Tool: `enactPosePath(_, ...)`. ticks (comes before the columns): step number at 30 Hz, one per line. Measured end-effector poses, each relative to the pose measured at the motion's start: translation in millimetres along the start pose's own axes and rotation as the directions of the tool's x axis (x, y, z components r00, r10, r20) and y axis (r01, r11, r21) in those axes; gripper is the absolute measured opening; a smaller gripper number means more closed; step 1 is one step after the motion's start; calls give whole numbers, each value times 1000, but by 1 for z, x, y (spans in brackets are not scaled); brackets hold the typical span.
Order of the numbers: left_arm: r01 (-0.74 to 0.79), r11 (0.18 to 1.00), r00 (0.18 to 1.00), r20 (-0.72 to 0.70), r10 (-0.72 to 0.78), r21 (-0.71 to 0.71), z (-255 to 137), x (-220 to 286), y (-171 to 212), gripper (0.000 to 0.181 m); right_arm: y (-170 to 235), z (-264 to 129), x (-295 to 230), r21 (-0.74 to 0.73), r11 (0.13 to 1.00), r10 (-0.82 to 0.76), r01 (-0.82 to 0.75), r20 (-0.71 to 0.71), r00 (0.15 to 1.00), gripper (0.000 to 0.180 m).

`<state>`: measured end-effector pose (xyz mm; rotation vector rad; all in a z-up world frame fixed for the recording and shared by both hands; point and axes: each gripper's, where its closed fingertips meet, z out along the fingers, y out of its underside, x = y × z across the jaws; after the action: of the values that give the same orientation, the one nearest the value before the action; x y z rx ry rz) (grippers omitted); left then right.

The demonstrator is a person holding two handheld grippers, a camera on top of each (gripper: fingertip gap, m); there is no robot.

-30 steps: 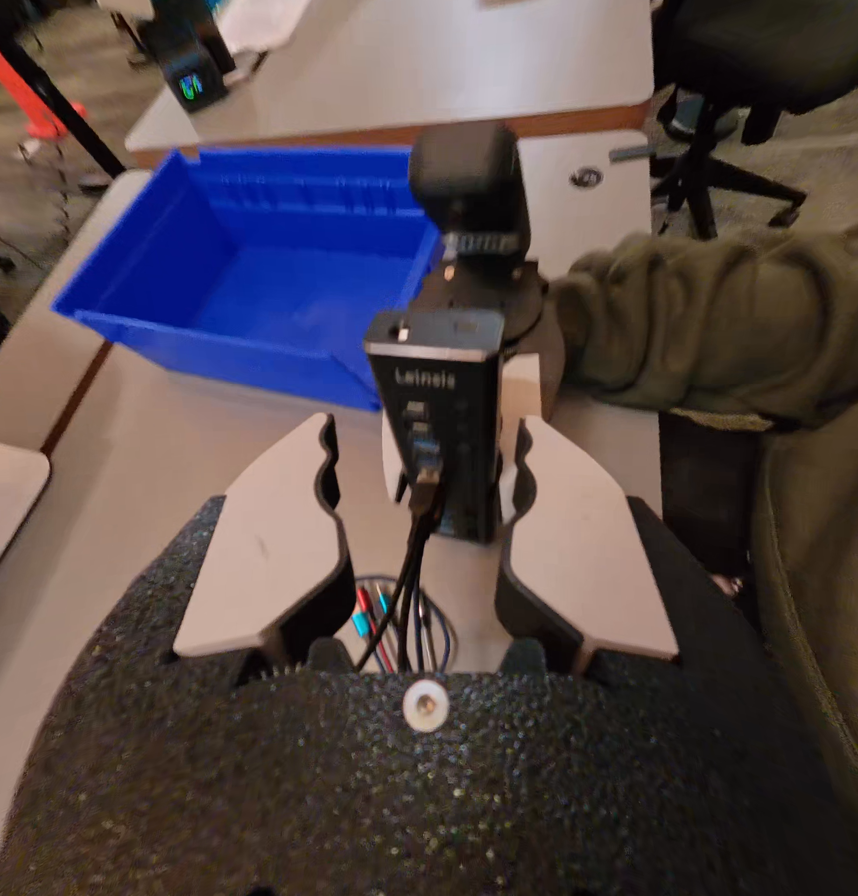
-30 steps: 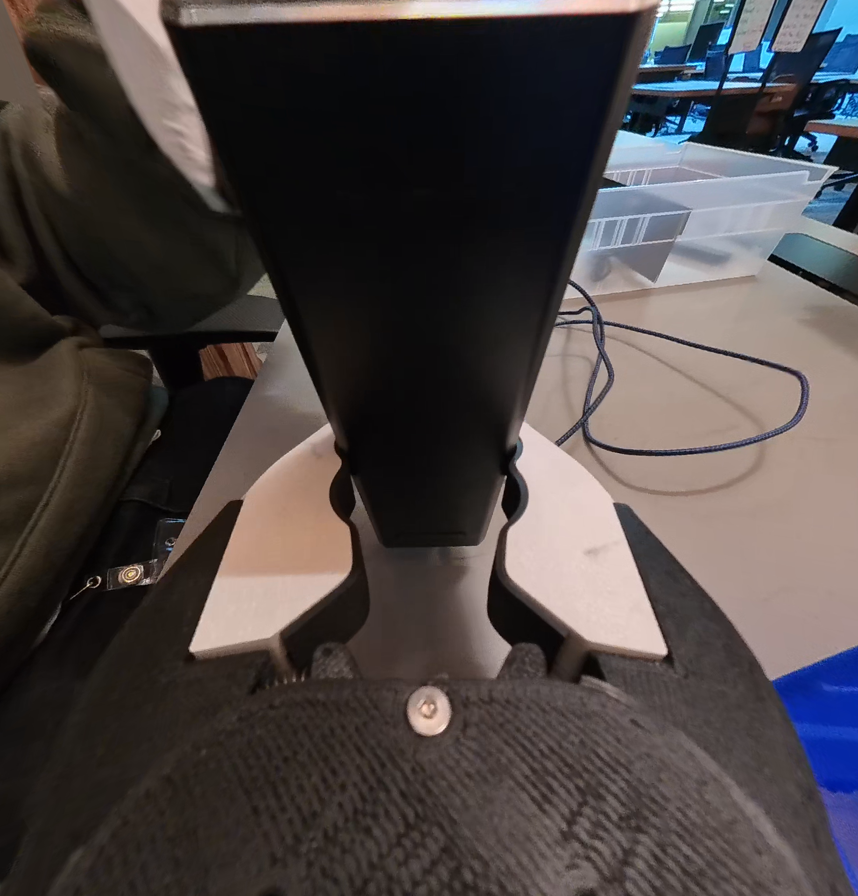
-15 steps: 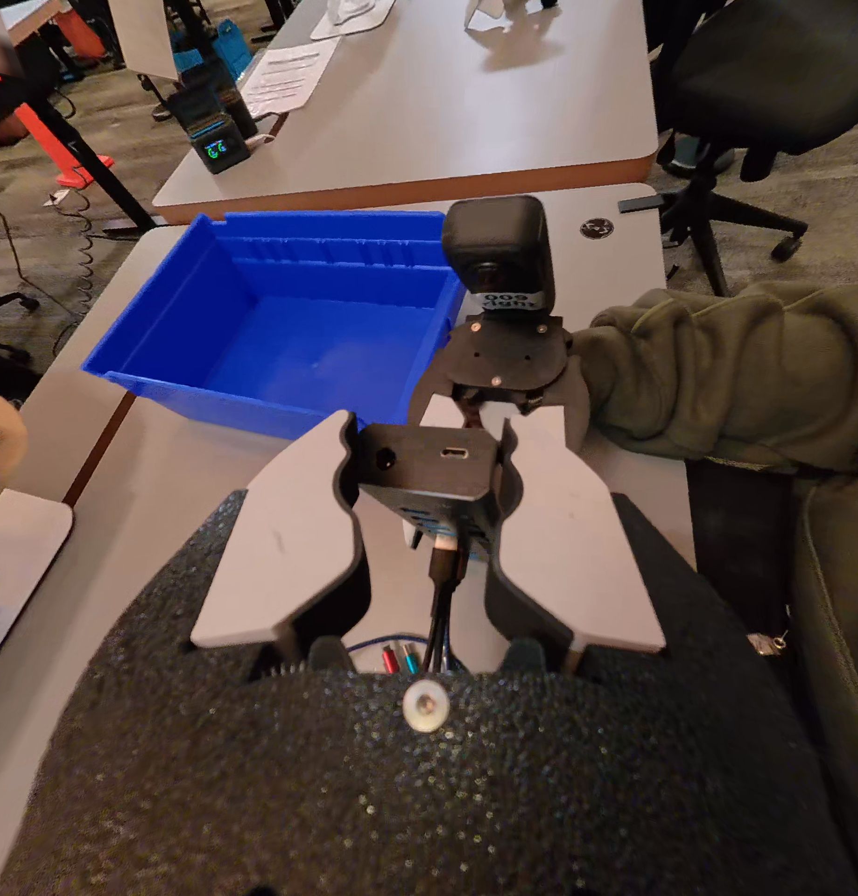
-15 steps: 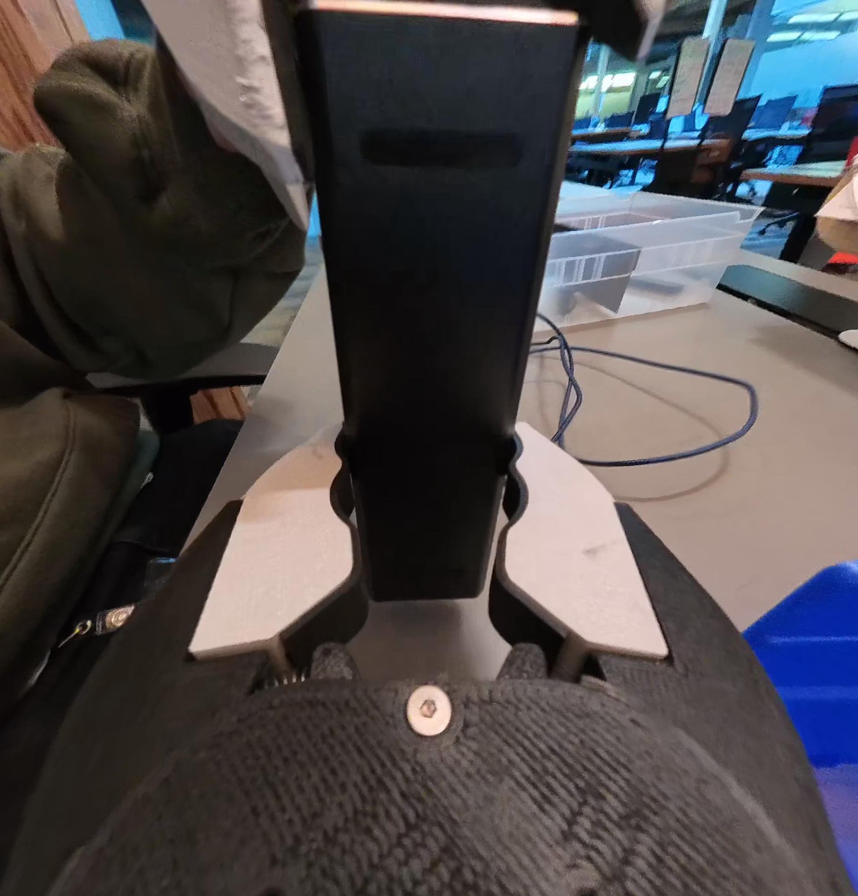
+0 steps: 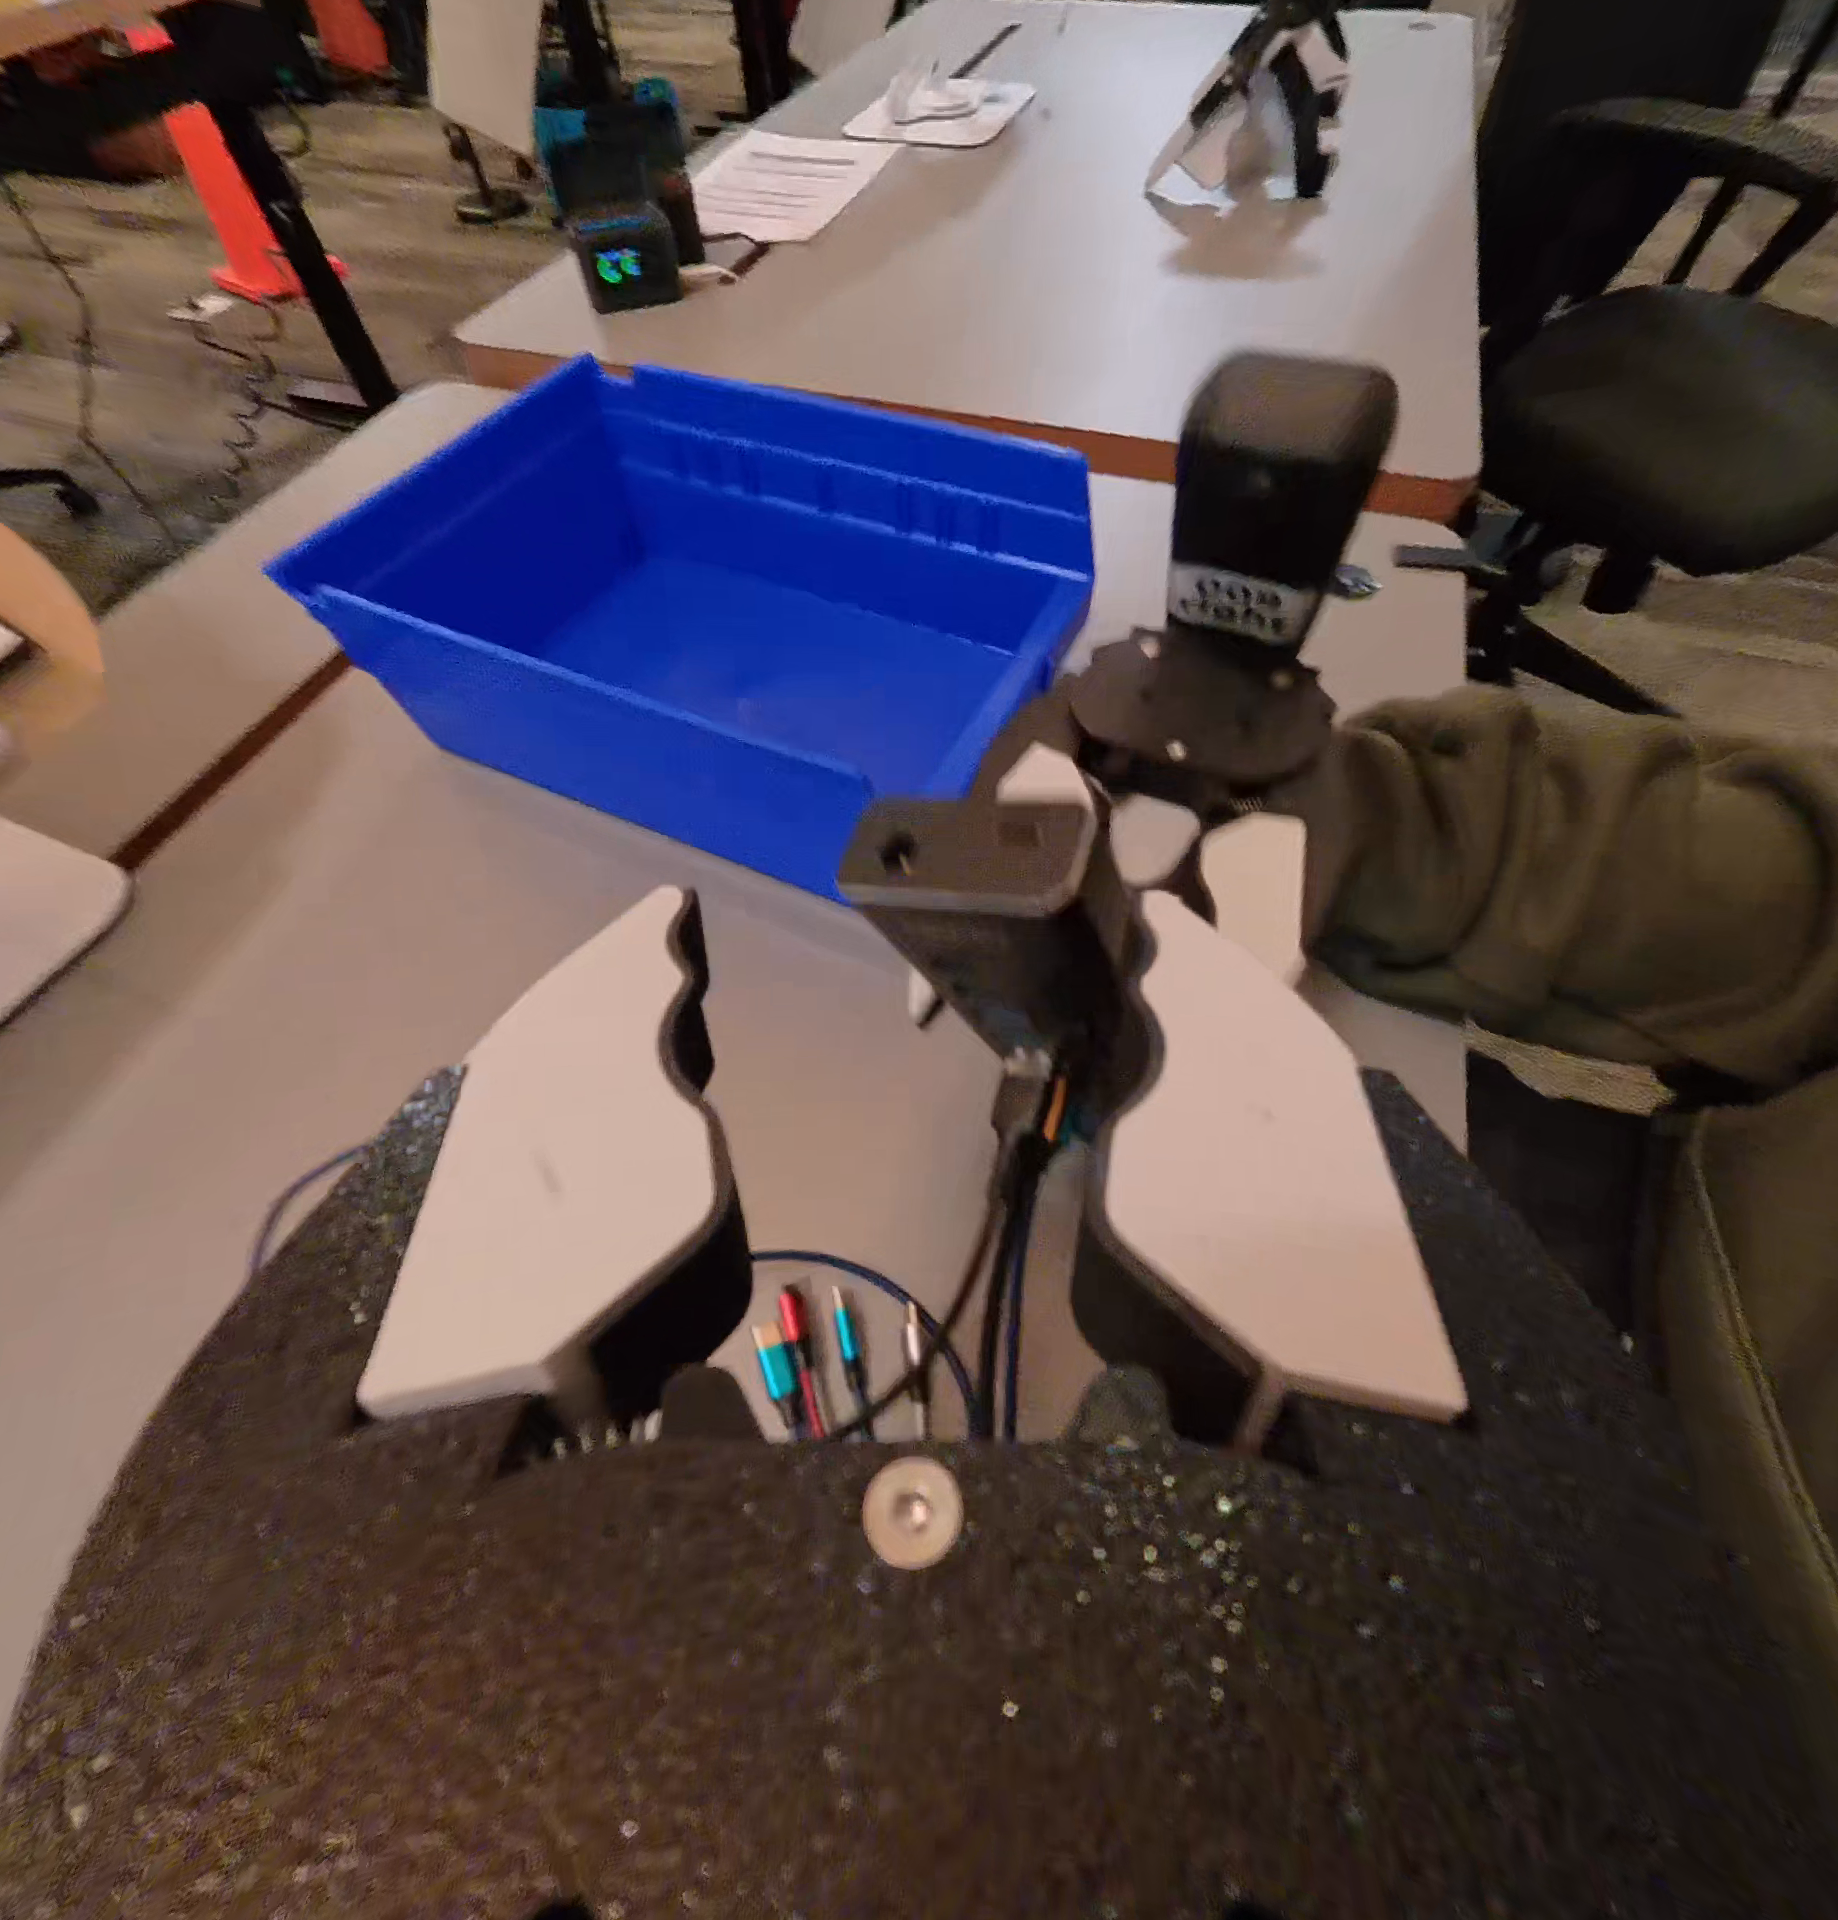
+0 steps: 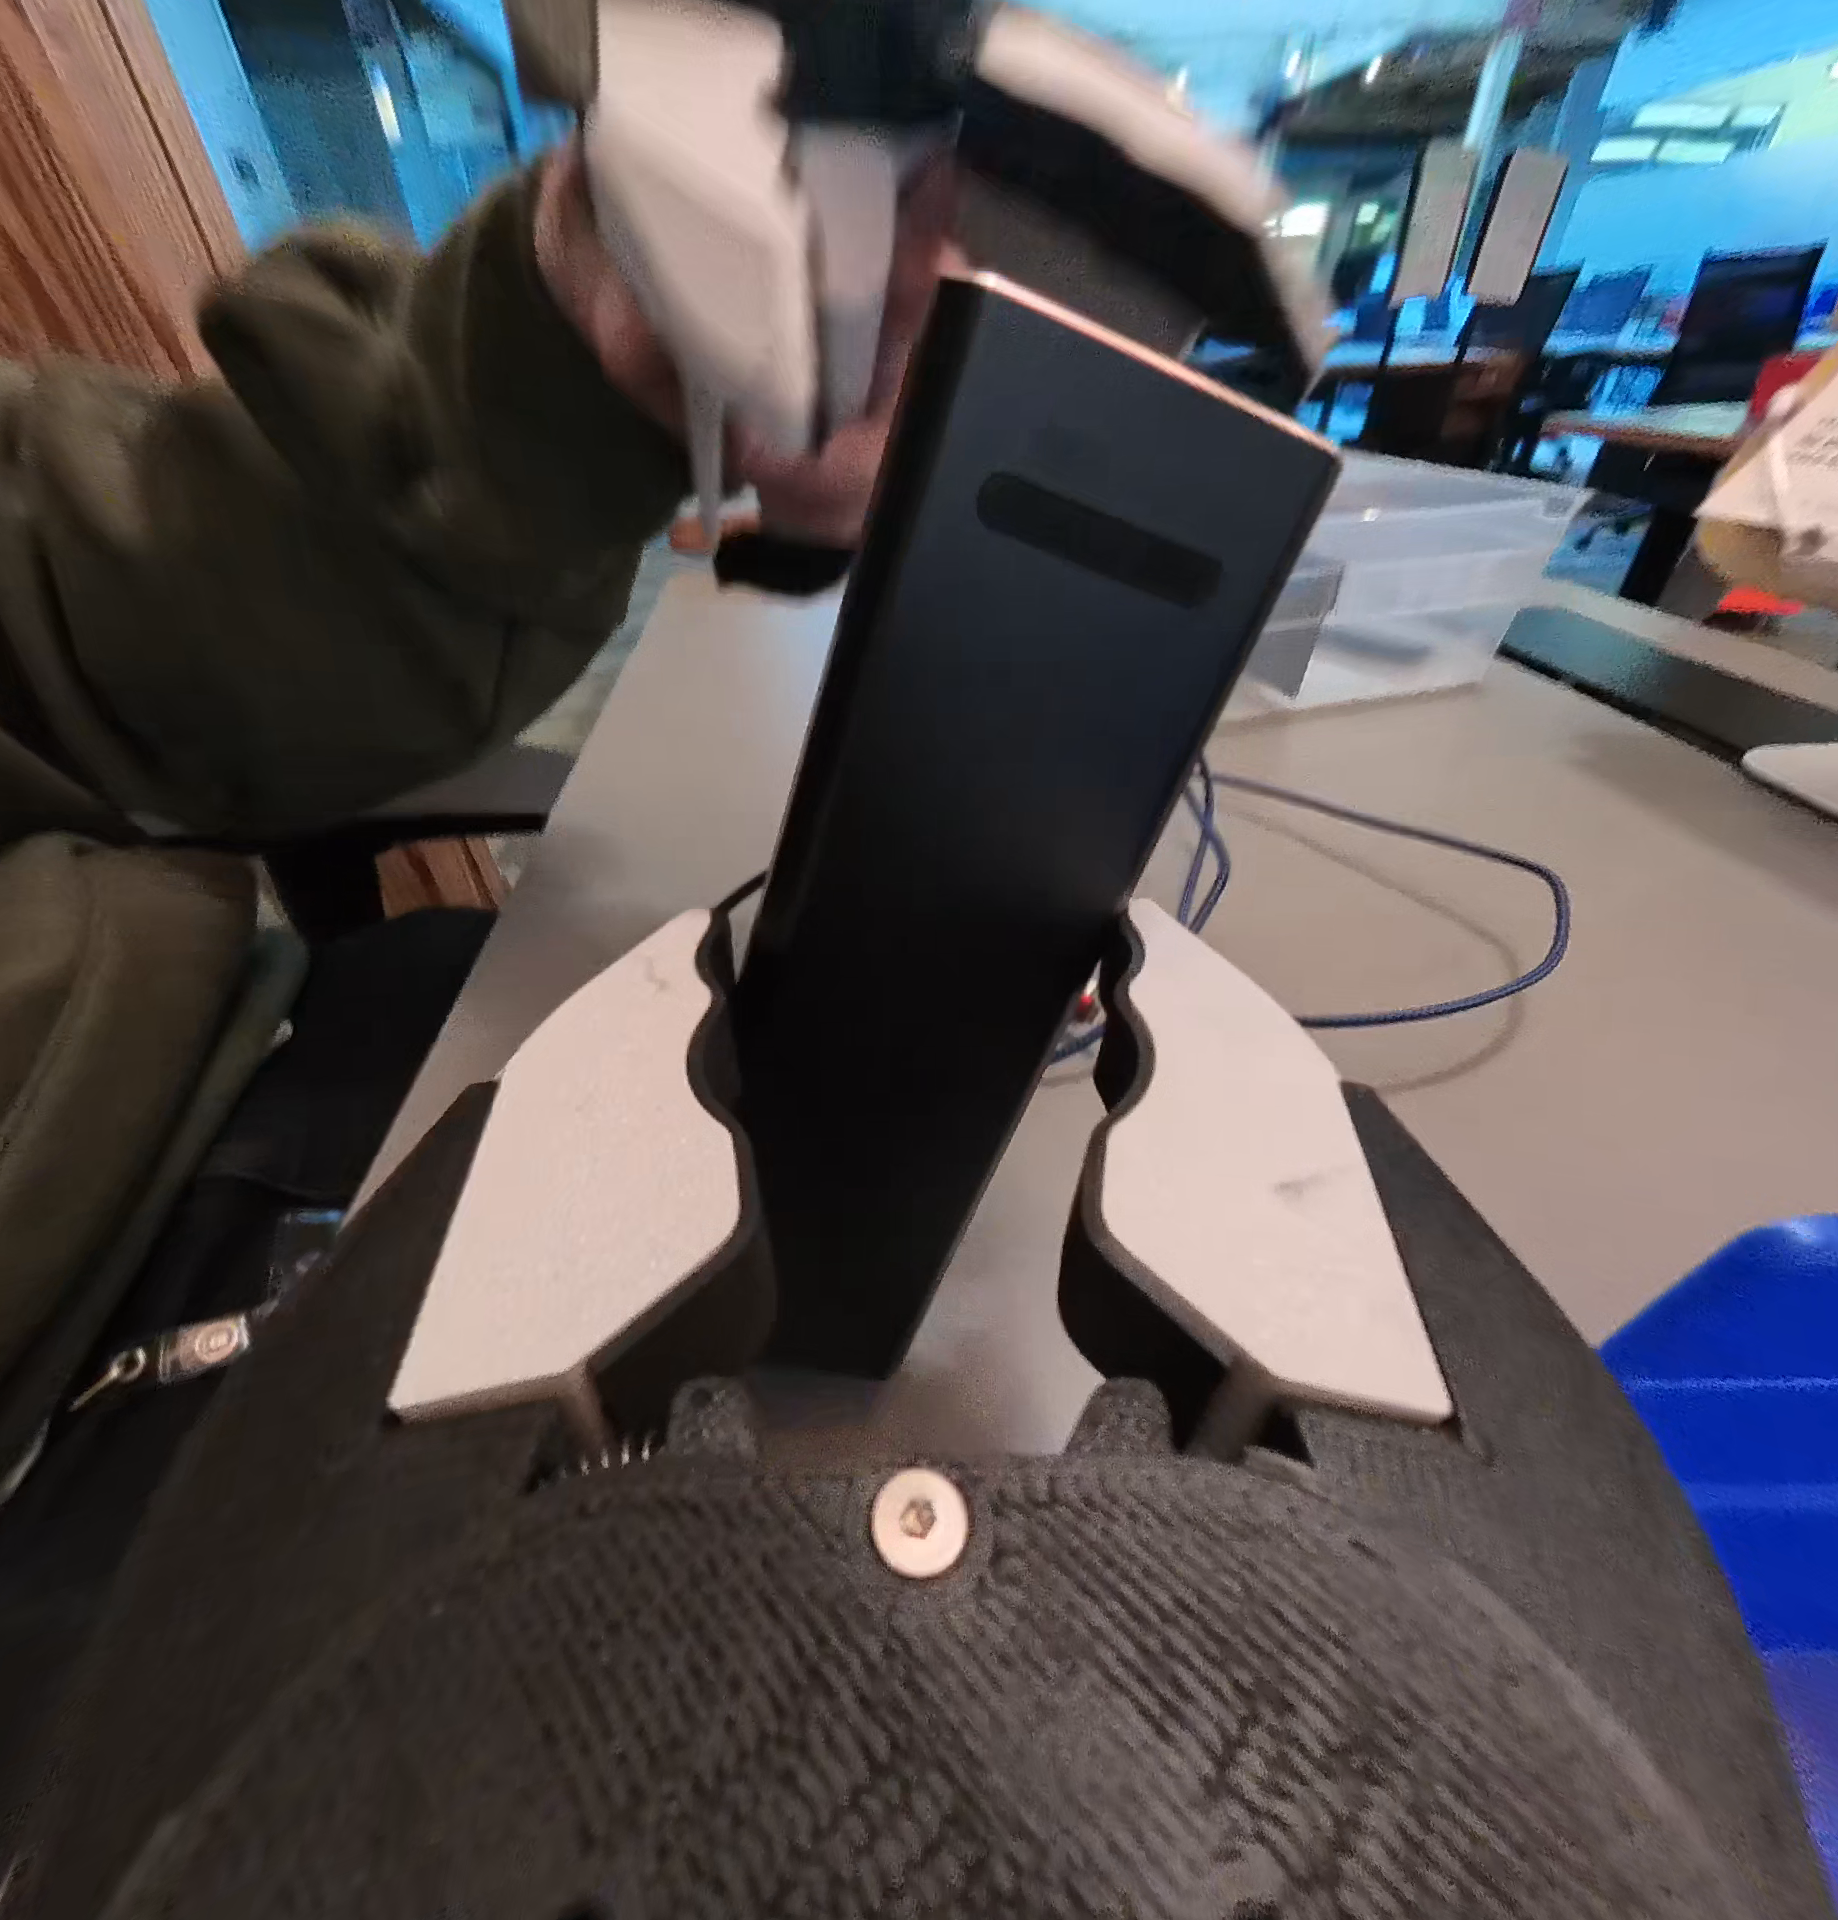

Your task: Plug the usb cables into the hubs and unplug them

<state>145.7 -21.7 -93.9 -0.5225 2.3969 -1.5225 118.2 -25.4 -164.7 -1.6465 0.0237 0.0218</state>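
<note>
One broad grey table (image 5: 271, 987) fills the left wrist view, and at the upper middle of that frame a blue bin (image 5: 686, 644) sits on it. An olive sleeve (image 5: 1569, 862) reaches in from the right edge, carrying the right gripper (image 5: 1143, 831) with its black camera block on top.

Down in the foreground, the left gripper (image 5: 915, 914) has its jaws spread wide, nothing pinched between them. The black hub (image 5: 956, 862) hangs just right of centre, off the table, close beside the right-hand finger and well apart from the left-hand one.

Over to the right wrist view: the hub (image 6: 998, 779) stands up the middle of the frame, tilted to the right, its lower end deep between the fingers of the right gripper (image 6: 920, 920). It touches the left-hand finger, while a sliver of gap shows at the right-hand one, so whether those jaws truly clamp it cannot be told. Motion blur smears the top of this frame.

Dark cables (image 5: 1008, 1195) run from the hub's underside toward the lower centre. A blue cable (image 6: 1466, 987) loops across the table at right. Smallest of all, loose plugs (image 5: 790, 1351) in red, teal and silver lie between the left gripper's finger bases.
</note>
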Motion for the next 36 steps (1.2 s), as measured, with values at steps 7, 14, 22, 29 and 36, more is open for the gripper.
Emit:
enactPosePath(7,5,999,991,-131,-10,-40,27,27,18,68,-13,9,-9,46,999,-6,5,29,1000,68)
enactPosePath(14,-233,972,968,-99,229,-31,30,35,1,63,-32,5,-2,127,991,44,-42,-12,999,61)
enactPosePath(22,-317,948,940,-132,314,-6,22,41,-5,62,-40,8,-7,172,984,49,-48,-2,999,62)
enactPosePath(29,-314,948,940,-154,304,-45,22,41,0,62,-36,9,-7,142,989,34,-33,-5,999,61)
enactPosePath(36,-258,965,961,-115,252,-45,13,38,-8,67,-50,0,-8,249,964,86,-96,53,995,61)
